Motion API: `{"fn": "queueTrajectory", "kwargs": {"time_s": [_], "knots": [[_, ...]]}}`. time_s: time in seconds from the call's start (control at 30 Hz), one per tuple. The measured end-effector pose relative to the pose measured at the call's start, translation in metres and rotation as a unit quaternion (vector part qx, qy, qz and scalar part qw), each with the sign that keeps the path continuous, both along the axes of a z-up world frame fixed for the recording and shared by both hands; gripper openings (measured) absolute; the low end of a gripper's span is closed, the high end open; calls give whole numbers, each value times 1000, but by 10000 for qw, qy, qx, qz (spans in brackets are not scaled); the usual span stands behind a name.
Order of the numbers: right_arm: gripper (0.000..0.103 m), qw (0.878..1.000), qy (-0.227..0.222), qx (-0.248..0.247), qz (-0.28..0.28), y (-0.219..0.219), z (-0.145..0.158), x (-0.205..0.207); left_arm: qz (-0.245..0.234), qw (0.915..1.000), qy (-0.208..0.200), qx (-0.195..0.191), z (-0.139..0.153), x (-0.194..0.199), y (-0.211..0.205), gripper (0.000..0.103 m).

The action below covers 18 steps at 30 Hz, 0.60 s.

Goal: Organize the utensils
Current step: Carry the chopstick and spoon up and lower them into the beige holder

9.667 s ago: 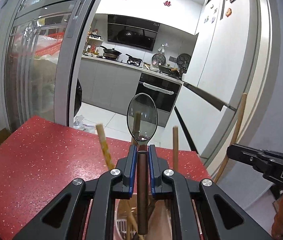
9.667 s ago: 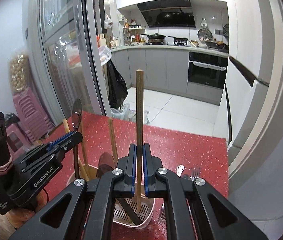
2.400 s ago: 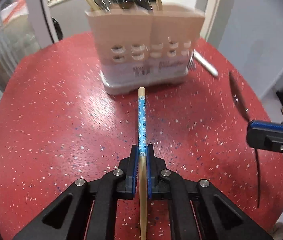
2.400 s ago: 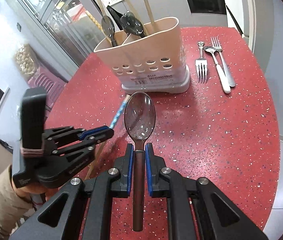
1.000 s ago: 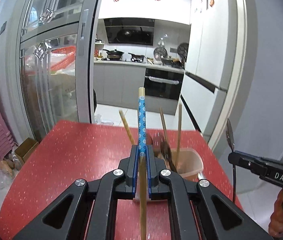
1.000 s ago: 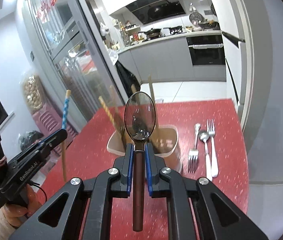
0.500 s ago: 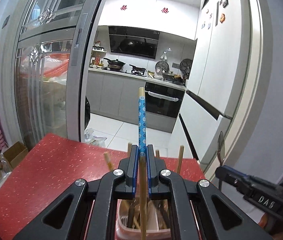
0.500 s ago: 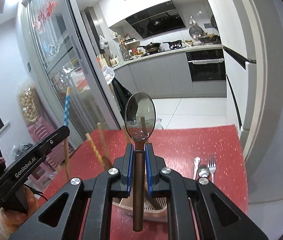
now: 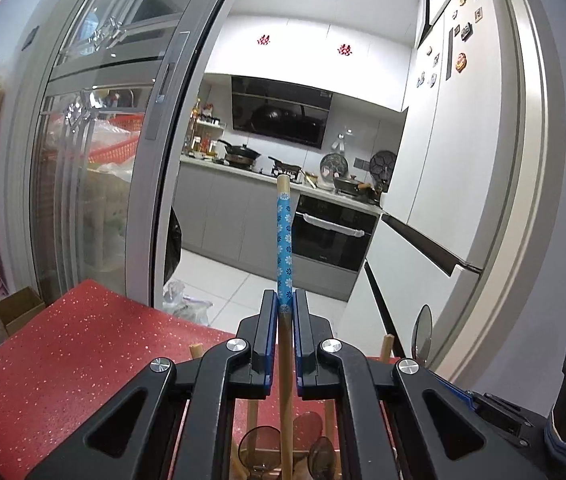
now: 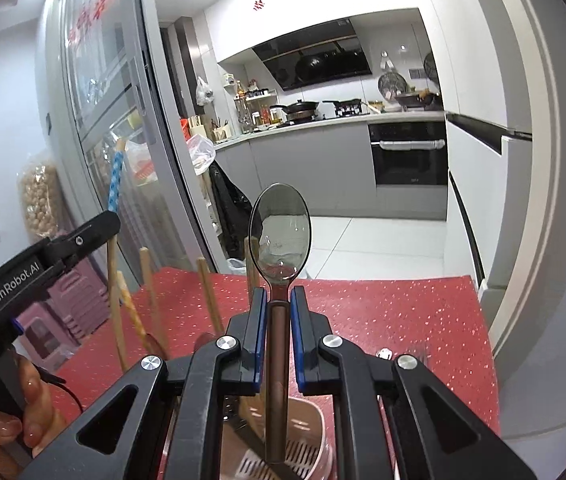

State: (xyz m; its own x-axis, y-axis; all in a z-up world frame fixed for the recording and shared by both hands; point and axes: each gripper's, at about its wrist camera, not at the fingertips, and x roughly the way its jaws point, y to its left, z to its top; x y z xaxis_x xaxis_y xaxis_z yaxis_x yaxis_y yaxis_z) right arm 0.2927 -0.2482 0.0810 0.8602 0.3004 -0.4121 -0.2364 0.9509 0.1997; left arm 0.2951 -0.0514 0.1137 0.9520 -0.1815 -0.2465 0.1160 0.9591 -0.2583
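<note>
My left gripper (image 9: 284, 305) is shut on a wooden chopstick with a blue flowered top (image 9: 284, 236). It holds the chopstick upright, lower end down among the spoons (image 9: 257, 446) in the holder below. My right gripper (image 10: 279, 300) is shut on a dark-handled spoon (image 10: 280, 236), bowl up, handle end hanging over the beige utensil holder (image 10: 307, 436). The left gripper (image 10: 83, 236) and its chopstick (image 10: 115, 178) show at the left of the right wrist view. The spoon's bowl (image 9: 421, 334) shows edge-on at the right of the left wrist view.
The holder stands on a red speckled table (image 10: 403, 320) and holds several wooden chopsticks (image 10: 151, 292). A glass sliding door (image 9: 95, 184) is to the left. The kitchen floor (image 10: 383, 240) lies beyond the table's far edge. A white fridge (image 9: 455, 184) is at the right.
Both grippers have come lower over the holder, which has slid toward the bottom of both views. The chopstick's lower end now sits among the spoons. Both grips are unchanged.
</note>
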Motion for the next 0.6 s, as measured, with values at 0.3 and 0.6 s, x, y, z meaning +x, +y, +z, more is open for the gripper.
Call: {"fn": "queueTrajectory", "kwargs": {"time_s": [0.3,0.6], "knots": [[12,9989,-211,-421,10,10,-22,-6,57,9997,69,213,-28,-6,-5,31],[12,9985,30,-537,106,10,-38,-17,119,9956,319,868,-44,-15,-18,31]]}}
